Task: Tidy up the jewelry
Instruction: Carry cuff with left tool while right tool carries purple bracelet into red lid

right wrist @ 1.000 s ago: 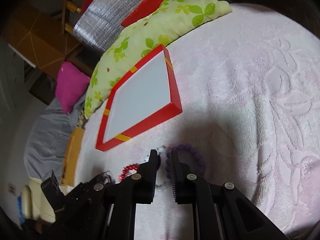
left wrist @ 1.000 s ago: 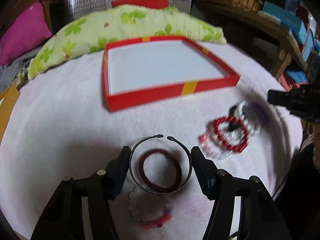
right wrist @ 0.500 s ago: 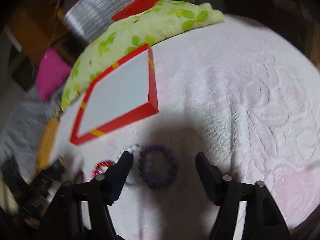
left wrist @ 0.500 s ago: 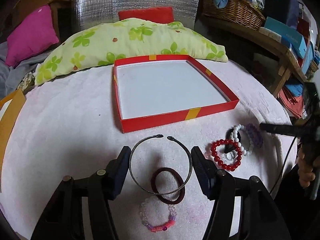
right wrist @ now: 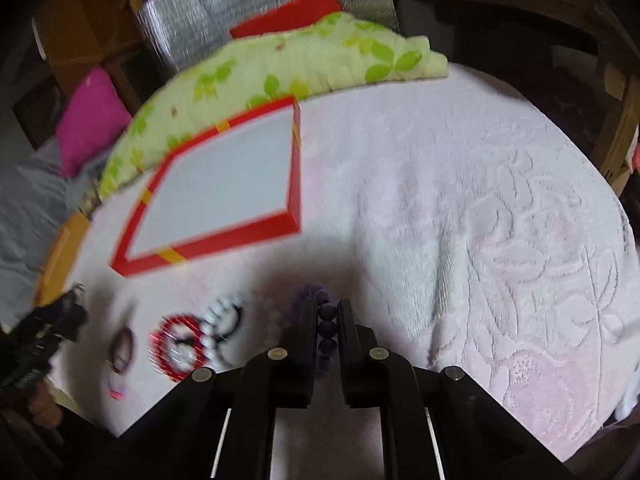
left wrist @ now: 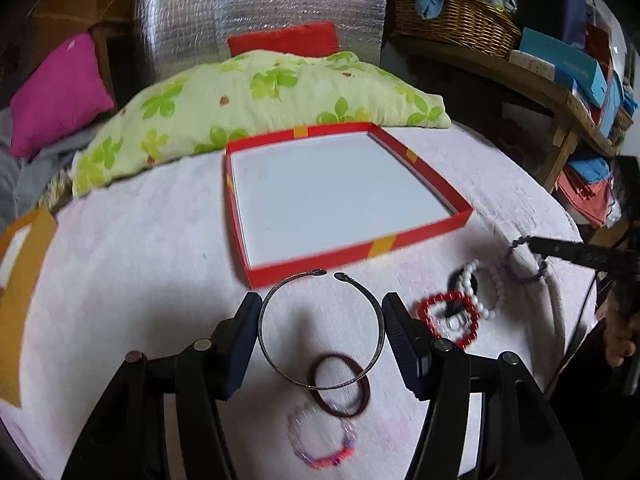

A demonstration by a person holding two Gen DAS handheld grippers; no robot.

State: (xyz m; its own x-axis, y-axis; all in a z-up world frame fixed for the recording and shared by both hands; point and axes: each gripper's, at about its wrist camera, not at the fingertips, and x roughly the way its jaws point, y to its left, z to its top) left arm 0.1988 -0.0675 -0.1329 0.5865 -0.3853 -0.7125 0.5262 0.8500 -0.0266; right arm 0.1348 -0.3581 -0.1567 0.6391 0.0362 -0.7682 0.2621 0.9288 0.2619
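- Left gripper (left wrist: 322,320): clamped across one metal bangle (left wrist: 320,328), its opening pointing far, toward the box.
- Red box (left wrist: 360,250): one, nothing inside, just beyond the bangle.
- Loose on the cloth (left wrist: 140,260): one dark band (left wrist: 340,386), one pink bracelet (left wrist: 324,444), one red bracelet (left wrist: 448,320), one white bracelet (left wrist: 482,292).
- Right gripper (right wrist: 328,320): clenched on one purple bracelet (right wrist: 327,326); box lies far-left of it.

Left gripper (left wrist: 320,332): matte black linkage arms, silver round screws at pivots, one reddish screw far from the red box (left wrist: 344,200); dark navy ribbed pads (left wrist: 400,340). Right gripper (right wrist: 327,316): same black build, silver screw heads, thin white lines along lower arms, narrow black fingers (right wrist: 306,328). Bare skin on right hand (left wrist: 622,342), below its gripper's black body.
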